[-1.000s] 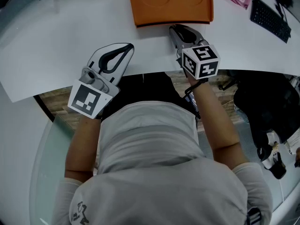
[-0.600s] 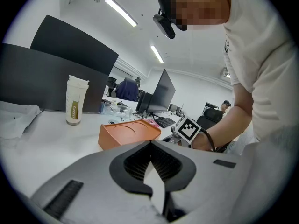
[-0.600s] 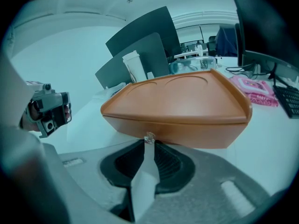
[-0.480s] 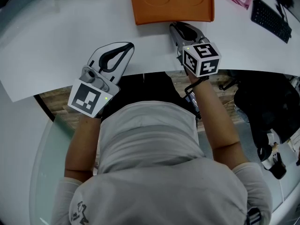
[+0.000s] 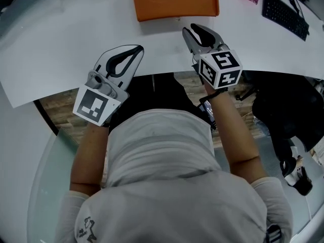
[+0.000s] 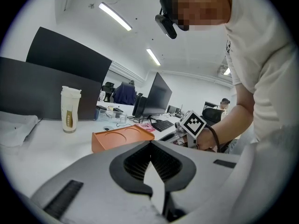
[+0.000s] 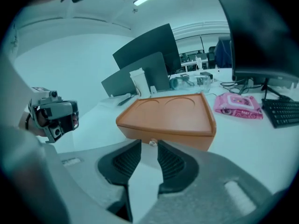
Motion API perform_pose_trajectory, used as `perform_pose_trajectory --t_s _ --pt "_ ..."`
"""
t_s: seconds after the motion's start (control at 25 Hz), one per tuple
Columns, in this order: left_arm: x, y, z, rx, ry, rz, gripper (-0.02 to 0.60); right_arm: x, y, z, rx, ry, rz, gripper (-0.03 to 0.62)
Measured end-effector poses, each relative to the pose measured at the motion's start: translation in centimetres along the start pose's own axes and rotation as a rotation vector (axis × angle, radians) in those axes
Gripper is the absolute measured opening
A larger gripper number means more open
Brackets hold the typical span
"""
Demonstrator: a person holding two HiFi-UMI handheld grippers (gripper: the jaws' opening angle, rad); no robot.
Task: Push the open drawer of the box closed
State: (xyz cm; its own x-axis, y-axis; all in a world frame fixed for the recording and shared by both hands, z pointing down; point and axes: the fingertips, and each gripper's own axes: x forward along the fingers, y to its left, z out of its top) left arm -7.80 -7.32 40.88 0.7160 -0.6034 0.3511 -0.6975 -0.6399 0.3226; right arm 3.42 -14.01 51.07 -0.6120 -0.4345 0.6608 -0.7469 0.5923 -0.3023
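The flat orange plastic box (image 7: 168, 118) lies dead ahead of the nearer right gripper (image 7: 148, 150), its small drawer knob (image 7: 152, 143) just beyond the opening, empty fingers (image 7: 126, 160); the drawer looks roughly flush; the left gripper (image 6: 150, 143) is pinched together

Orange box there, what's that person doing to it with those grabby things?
A person holds a gripper in each hand. The right gripper points at the front knob of the orange box, jaws opening, nothing between them. The drawer looks pushed in. The left gripper sits shut and empty over the white table.
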Motion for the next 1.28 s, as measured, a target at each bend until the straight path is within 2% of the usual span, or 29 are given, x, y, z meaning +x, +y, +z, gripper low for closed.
perform_pose_trajectory --t_s 0.28,0.36,0.52,0.88,1.08,1.28 --pt "-0.8 -4.5 4.3 0.095 -0.079 0.026 -0.002 -7.9 1.4 2.7 -0.064 -0.123 0.016 0.108" --pt "-1.4 -6.2 5.9 0.120 -0.103 0.032 0.000 -10.6 2.2 3.5 -0.099 -0.156 0.028 0.089" --pt "-3.0 -9.1 10.1 0.170 -0.195 0.049 -0.002 -16.1 3.8 5.6 -0.194 -0.239 0.043 0.054" --pt "-7.1 -14.6 16.4 0.257 -0.267 0.112 -0.002 -28.3 7.2 12.1 -0.405 -0.470 0.050 0.008" --pt "-9.6 -17.0 19.2 0.268 -0.327 0.141 -0.002 -33.3 8.7 13.7 -0.455 -0.549 0.042 0.003" --pt "-10.8 -19.3 20.7 0.280 -0.366 0.146 -0.002 -35.8 9.9 14.3 -0.472 -0.586 0.051 0.003"
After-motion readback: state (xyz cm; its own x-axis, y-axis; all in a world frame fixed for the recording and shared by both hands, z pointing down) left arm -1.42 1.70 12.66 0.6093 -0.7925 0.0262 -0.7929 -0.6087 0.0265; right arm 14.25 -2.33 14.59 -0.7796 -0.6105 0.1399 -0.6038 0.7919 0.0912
